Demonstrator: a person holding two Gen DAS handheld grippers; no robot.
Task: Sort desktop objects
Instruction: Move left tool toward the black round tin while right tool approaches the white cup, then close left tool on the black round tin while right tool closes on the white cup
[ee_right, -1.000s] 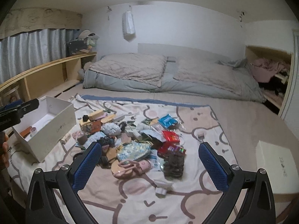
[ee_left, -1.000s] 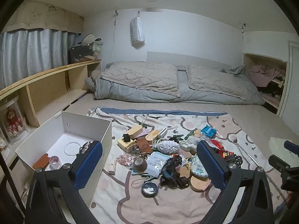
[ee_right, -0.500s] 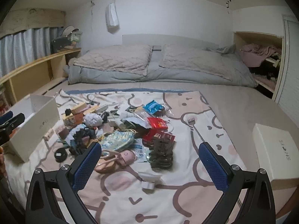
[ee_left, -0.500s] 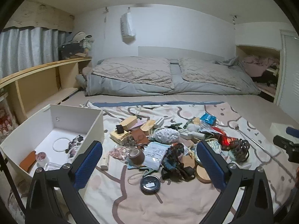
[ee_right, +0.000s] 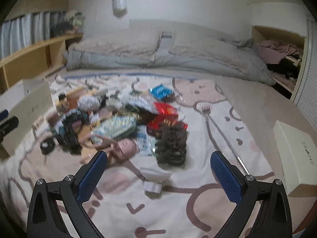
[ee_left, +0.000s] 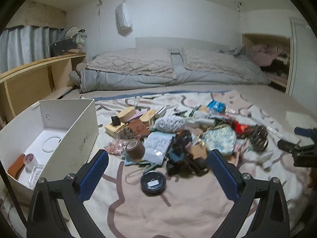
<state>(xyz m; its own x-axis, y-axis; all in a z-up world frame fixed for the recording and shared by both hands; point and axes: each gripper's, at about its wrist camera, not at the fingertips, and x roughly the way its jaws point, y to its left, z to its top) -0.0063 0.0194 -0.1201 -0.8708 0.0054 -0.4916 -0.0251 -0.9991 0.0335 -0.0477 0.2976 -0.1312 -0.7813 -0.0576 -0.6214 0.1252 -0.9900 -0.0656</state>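
On blanket (ee_left: 150, 214), ahead of left gripper (ee_left: 158, 168): round black tin (ee_left: 153, 182), between spread empty fingers | right gripper (ee_right: 158, 168) also spread, empty, white charger (ee_right: 153, 180) ahead | white box (ee_left: 59, 138) left.

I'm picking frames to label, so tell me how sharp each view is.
Left wrist: mostly sharp, the black tin and white box crisp, the pile's right side smeared. Right wrist: motion blur all over, the pile smeared; only the gripper fingers stay crisp.

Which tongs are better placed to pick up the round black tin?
Left. The round black tin lies just ahead between the open left tongs; from the right tongs it sits far left.
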